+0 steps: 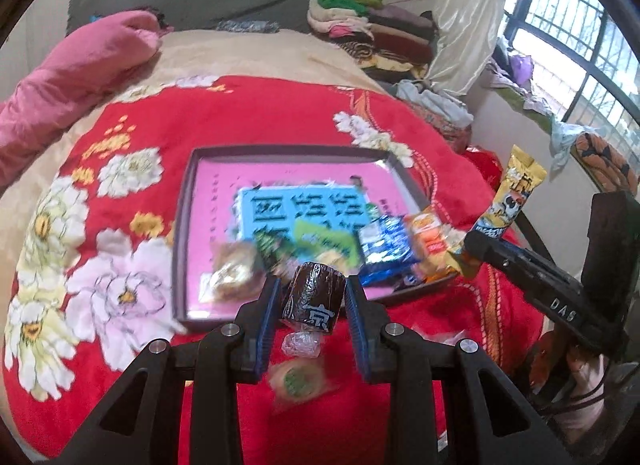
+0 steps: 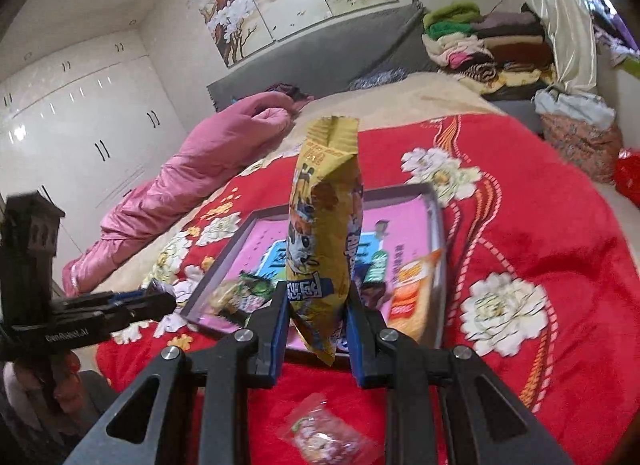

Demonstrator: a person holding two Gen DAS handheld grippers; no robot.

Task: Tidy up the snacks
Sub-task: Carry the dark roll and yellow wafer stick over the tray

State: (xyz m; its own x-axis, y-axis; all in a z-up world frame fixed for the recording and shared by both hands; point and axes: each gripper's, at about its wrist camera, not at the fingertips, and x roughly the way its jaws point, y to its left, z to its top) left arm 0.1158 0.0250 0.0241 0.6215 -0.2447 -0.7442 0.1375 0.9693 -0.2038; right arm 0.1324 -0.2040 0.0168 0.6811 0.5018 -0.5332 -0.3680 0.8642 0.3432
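My left gripper (image 1: 312, 297) is shut on a dark brown wrapped snack (image 1: 314, 297) and holds it above the near edge of the box lid tray (image 1: 186, 225). The tray has a pink floor and holds several snack packets, among them a blue one (image 1: 386, 251) and an orange one (image 1: 428, 241). My right gripper (image 2: 318, 305) is shut on a tall yellow snack packet (image 2: 324, 225), held upright over the tray's near edge (image 2: 438, 265). That packet also shows in the left wrist view (image 1: 508, 193). The left gripper shows at the left of the right wrist view (image 2: 160, 299).
The tray lies on a red flowered blanket (image 1: 280, 113) on a bed. Loose wrapped snacks lie on the blanket under the grippers (image 1: 298, 381) (image 2: 324, 433). A pink quilt (image 1: 72, 77) lies at the left and folded clothes (image 1: 372, 25) at the bed's head.
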